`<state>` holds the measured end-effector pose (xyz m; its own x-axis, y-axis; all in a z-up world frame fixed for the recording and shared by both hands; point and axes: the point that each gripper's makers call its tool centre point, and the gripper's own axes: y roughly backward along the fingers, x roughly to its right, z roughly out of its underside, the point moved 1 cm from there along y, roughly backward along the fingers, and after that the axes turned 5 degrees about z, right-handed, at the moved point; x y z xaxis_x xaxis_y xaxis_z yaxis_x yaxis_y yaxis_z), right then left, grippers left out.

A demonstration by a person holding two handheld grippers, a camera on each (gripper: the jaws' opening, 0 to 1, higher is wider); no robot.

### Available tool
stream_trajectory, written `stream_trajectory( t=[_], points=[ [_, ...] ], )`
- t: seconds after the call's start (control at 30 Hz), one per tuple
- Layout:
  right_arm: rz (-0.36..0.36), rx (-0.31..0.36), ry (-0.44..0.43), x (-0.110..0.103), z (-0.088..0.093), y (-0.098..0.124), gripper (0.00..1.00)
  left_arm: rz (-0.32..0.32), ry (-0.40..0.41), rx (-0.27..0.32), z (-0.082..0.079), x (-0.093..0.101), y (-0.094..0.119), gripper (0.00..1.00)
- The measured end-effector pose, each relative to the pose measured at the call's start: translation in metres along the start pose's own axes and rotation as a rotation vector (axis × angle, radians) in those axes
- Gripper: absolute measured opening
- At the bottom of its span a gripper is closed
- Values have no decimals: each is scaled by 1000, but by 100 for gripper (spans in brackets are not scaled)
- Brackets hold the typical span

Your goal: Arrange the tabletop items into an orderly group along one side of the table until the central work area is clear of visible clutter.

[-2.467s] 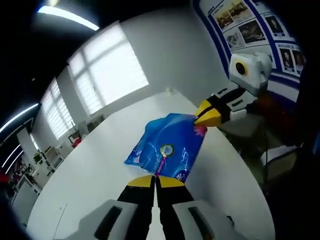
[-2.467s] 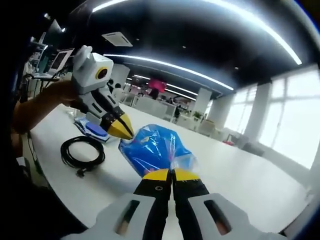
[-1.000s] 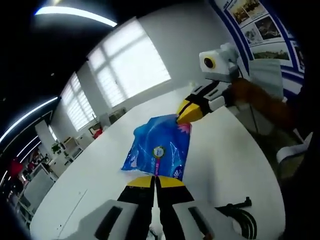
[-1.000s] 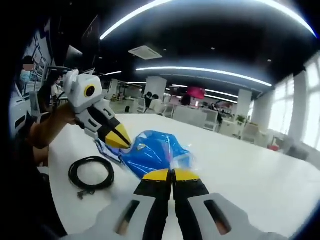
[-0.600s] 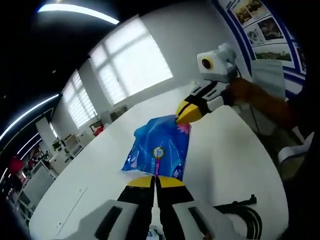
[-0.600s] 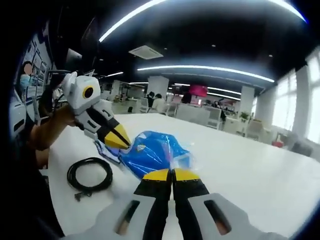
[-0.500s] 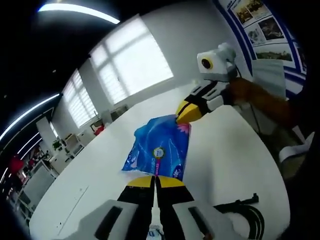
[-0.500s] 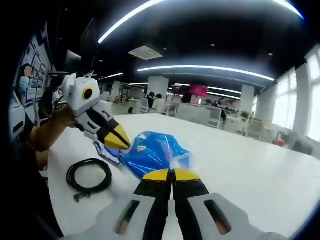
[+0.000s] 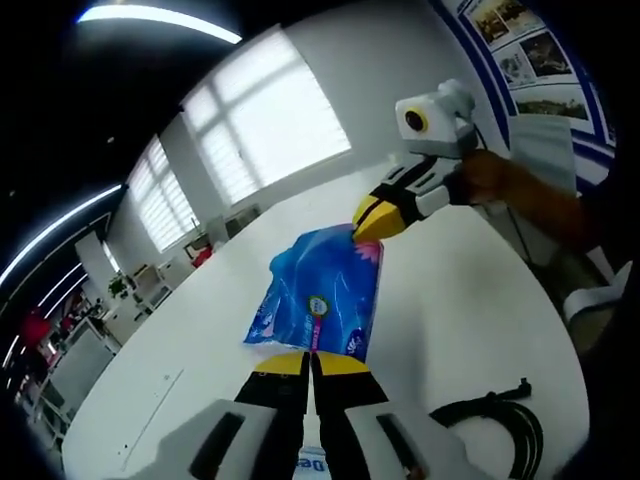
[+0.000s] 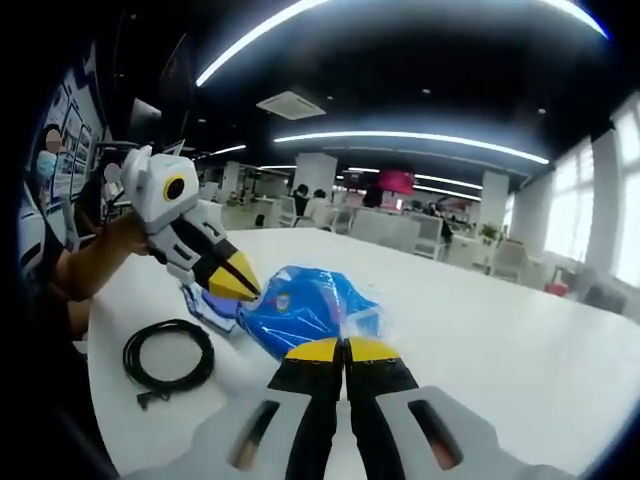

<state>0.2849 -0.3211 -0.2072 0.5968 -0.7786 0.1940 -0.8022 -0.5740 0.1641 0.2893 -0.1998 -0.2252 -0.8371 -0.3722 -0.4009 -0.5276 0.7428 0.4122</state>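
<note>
Grippers, left and right, each pinch shut on one end of the blue plastic pack, lifting it toward the black cable at 9 o'clock.

No legible text anywhere.

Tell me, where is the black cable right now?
In the right gripper view the black cable lies coiled on the white table, lower left, beside the blue bag that both grippers pinch. In the left gripper view it sits lower right.
</note>
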Motion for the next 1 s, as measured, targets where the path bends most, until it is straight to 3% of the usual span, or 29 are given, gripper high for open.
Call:
stream_trajectory(
  t=[0.33,0.43,0.7,1.0],
  points=[
    [7,-19,15,-1,9,-8,0,1,-8,-32,9,1,-4,0],
    [4,-29,10,-2,14,-10,0,5,-11,-49,13,-6,-8,0],
    [0,-76,0,-6,37,-18,0,41,2,-119,35,11,-18,0],
    [-12,-102,-23,-10,57,-25,0,44,-10,-171,48,14,-24,0]
  ],
)
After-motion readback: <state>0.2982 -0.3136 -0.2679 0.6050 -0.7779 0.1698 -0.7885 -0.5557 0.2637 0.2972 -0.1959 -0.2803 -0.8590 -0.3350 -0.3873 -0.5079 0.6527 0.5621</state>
